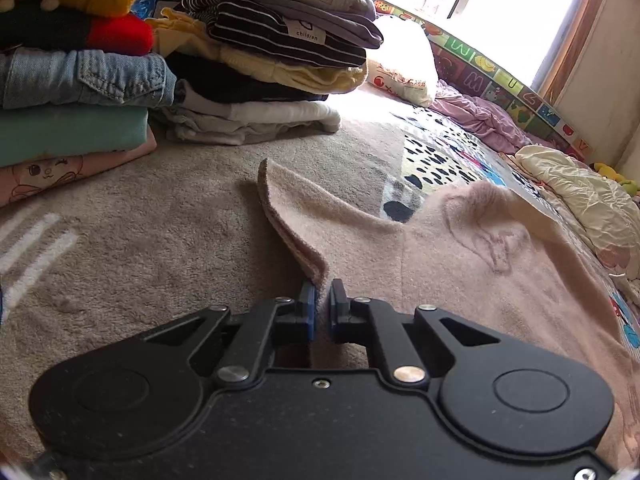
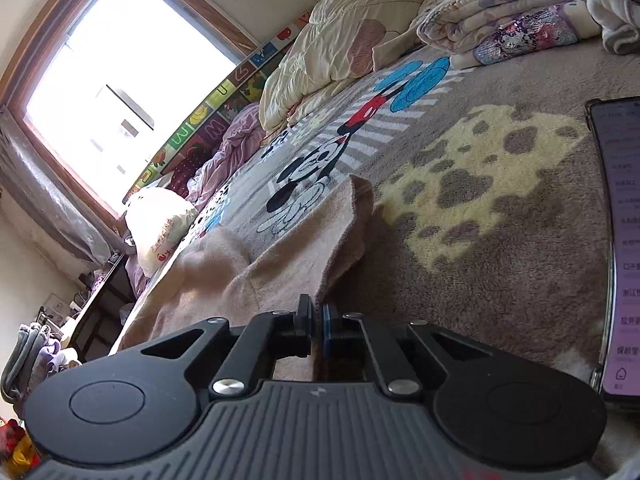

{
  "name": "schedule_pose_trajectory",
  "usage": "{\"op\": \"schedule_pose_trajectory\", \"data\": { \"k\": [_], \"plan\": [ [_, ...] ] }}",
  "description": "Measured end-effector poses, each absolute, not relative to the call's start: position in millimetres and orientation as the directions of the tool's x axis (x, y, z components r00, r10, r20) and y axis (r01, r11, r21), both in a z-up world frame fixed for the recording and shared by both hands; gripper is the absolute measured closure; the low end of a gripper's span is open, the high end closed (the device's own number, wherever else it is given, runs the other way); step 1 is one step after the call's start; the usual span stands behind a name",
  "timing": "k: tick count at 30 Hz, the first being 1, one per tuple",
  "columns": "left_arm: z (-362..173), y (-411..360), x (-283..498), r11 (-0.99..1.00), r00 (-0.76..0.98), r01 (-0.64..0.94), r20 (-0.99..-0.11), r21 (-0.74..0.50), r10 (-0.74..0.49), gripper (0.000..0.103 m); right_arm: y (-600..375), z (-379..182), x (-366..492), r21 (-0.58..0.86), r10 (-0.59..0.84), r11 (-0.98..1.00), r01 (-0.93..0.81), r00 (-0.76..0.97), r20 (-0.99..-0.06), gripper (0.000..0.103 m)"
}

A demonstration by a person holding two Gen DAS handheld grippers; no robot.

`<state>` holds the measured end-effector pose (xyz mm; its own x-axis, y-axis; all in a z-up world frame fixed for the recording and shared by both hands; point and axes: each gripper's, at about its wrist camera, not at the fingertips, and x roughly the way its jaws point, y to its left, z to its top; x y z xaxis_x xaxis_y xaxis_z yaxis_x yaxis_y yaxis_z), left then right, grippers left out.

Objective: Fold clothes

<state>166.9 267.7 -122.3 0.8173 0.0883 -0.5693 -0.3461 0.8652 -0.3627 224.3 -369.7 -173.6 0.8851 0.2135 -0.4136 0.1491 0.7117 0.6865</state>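
A pale pink fleece garment [image 1: 460, 248] lies spread on the grey patterned blanket [image 1: 140, 220], with a faint embroidered figure on it. My left gripper [image 1: 322, 300] is shut on the garment's edge, and a flap of it stands up just ahead of the fingers. In the right wrist view the same pink garment [image 2: 288, 256] runs away to the left, and my right gripper [image 2: 317, 312] is shut on another edge of it, lifted slightly off the blanket [image 2: 480, 240].
Stacks of folded clothes [image 1: 272, 60] and a second pile with denim [image 1: 80, 80] stand at the back left. A phone [image 2: 622, 240] lies at the right edge. Cream quilt [image 2: 344, 40], folded bedding [image 2: 500, 20], a pillow [image 1: 404, 56] and a window [image 2: 120, 80] lie beyond.
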Motion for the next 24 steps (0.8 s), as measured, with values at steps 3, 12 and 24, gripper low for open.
{"op": "schedule_pose_trajectory", "data": {
  "k": [3,12,24],
  "plan": [
    [-126,269,167,0.861,0.807,-0.362,-0.582,-0.358,0.097,0.098,-364,-178,228,0.615,0.168,0.766,0.188,0.864,-0.474,0.096],
    [-86,211,147,0.954,0.849,-0.301,-0.459,-0.008,0.263,0.085,-313,-131,190,0.278,0.049,0.959,0.059,0.929,-0.367,0.084],
    [-135,36,122,0.821,0.691,0.542,-0.652,0.181,-0.312,0.048,-153,-137,122,-0.114,0.434,0.800,-0.589,0.700,-0.567,0.066]
  ]
}}
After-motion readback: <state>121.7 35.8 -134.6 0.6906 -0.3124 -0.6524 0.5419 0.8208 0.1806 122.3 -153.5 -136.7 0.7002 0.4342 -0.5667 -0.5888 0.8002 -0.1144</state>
